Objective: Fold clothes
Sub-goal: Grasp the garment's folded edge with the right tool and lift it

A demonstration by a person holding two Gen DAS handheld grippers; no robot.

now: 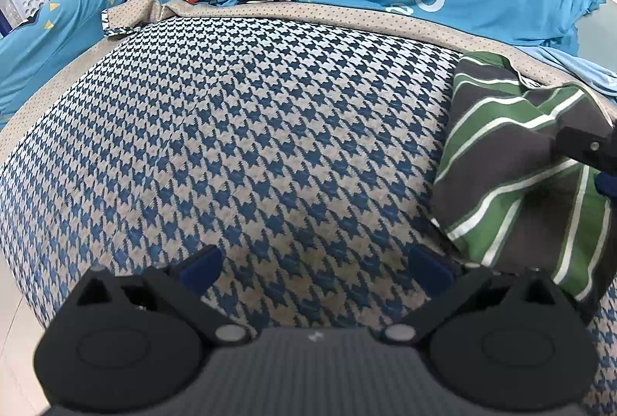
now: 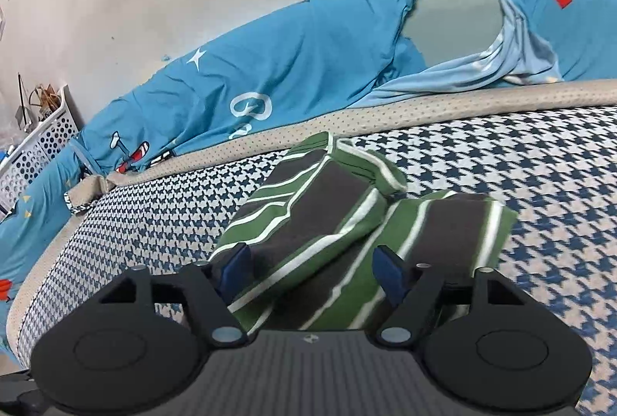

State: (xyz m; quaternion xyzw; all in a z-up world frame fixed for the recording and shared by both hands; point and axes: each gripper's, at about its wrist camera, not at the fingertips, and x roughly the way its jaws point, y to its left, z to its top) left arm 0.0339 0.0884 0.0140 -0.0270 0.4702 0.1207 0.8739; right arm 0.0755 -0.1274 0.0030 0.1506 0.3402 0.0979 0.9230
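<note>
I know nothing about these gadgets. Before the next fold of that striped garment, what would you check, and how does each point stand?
1. Striped garment lies on the houndstooth mat: ok.
2. Right hand-held gripper open, fabric between its fingers, not pinched: ok.
3. Left hand-held gripper open and empty over the mat: ok.
4. Garment folded flat and tidy: not ok, one part lies askew over the other.
5. Blue bedding stays off the mat: ok.
6. Garment's underside smooth: cannot tell.
</note>
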